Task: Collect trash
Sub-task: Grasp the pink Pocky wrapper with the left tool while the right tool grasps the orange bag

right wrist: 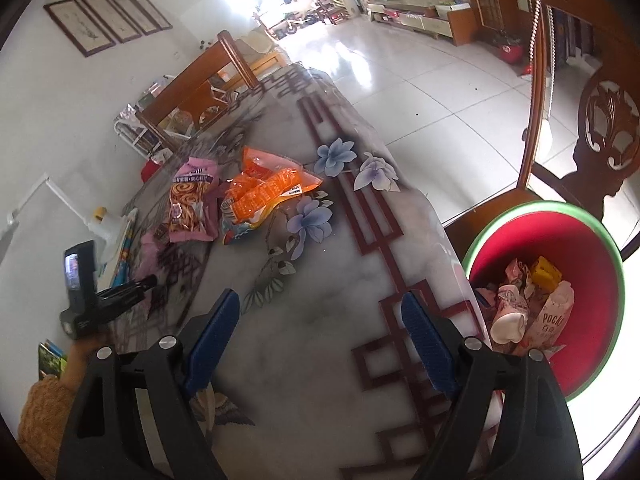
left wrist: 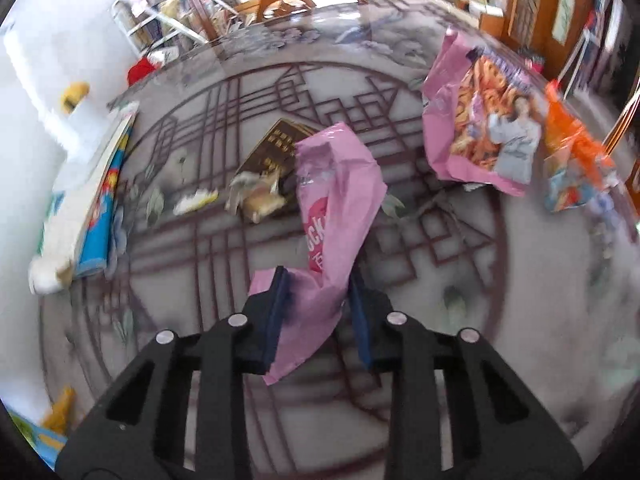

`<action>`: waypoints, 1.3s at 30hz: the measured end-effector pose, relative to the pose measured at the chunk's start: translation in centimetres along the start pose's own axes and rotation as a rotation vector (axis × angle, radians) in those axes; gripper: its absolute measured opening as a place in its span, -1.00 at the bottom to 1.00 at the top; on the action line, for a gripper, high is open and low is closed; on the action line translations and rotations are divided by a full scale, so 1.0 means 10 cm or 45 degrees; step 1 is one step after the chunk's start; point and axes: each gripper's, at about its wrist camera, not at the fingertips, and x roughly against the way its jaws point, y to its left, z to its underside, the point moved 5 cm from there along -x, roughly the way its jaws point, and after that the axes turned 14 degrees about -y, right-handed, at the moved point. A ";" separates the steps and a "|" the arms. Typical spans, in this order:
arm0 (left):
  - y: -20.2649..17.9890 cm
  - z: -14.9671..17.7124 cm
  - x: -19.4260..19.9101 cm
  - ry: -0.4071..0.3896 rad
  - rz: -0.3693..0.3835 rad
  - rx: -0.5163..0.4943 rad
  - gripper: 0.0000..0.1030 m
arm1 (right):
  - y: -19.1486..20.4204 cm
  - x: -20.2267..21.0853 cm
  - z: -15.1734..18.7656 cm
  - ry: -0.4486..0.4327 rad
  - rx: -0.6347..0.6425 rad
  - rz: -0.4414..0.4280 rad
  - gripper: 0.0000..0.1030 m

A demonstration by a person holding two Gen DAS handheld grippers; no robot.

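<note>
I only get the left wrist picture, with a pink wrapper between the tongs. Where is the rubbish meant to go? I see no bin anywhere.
Observer: The right wrist view shows a red bin with a green rim, just past the table edge, by a carved wooden chair.
Operator: Is anything in it?
Observer: Yes, several crumpled wrappers, among them a Pocky packet.
Operator: And the other tongs?
Observer: The right tongs are open and empty, over the table near the bin.
</note>
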 end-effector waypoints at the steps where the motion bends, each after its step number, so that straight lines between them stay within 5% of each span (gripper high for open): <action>1: 0.00 0.04 0.08 -0.005 0.015 0.034 -0.47 | 0.01 0.00 0.00 0.000 0.007 0.003 0.55; 12: -0.10 0.81 0.91 -0.036 0.220 0.354 -0.46 | 0.16 -0.09 0.13 0.057 0.120 0.050 0.55; 24: -0.15 0.75 1.03 -0.134 0.288 0.334 -0.11 | 0.22 -0.27 0.20 0.108 0.126 0.114 0.55; 39: -0.06 0.70 1.09 -0.156 0.349 0.449 0.02 | 0.37 -0.58 0.01 0.083 0.017 0.153 0.69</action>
